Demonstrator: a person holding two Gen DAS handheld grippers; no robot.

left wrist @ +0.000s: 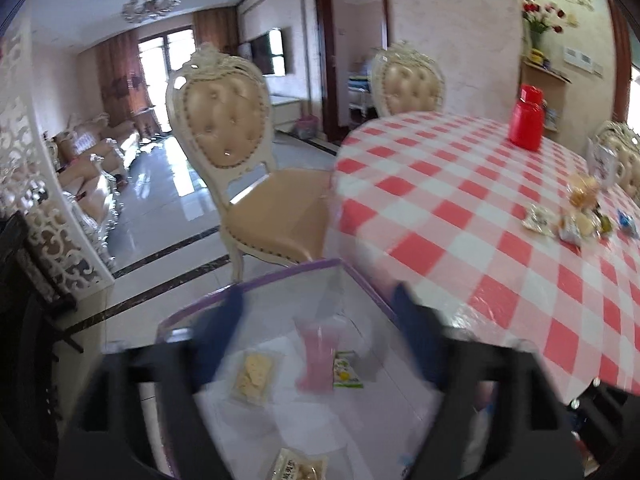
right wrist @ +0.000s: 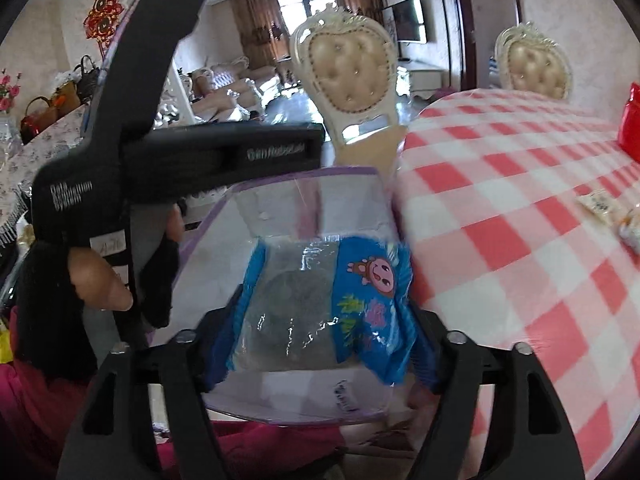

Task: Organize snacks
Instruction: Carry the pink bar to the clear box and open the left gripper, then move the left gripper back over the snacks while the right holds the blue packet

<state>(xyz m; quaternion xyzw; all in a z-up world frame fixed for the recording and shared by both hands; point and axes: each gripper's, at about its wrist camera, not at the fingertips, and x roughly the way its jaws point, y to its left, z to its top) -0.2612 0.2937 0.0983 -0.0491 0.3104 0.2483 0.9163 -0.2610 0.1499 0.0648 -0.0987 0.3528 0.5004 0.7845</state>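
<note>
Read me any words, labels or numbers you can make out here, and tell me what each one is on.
Left hand-held gripper, white print on its black bar: blurred, not legible.
Same gripper, white print near the handle: blurred.
Blue packet: cartoon figure and coloured characters, not legible.
Small label under the blue packet: too small.
Green packet in the clear bag: print too blurred.

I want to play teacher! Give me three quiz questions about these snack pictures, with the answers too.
1. True or false: the right hand-held gripper grips a blue snack packet.
2. What colour is the rim of the clear container? A green, B purple, C orange.
3. Fill in: the red jug stands on the checked ____.
Key: 1 true; 2 B; 3 table.
</note>
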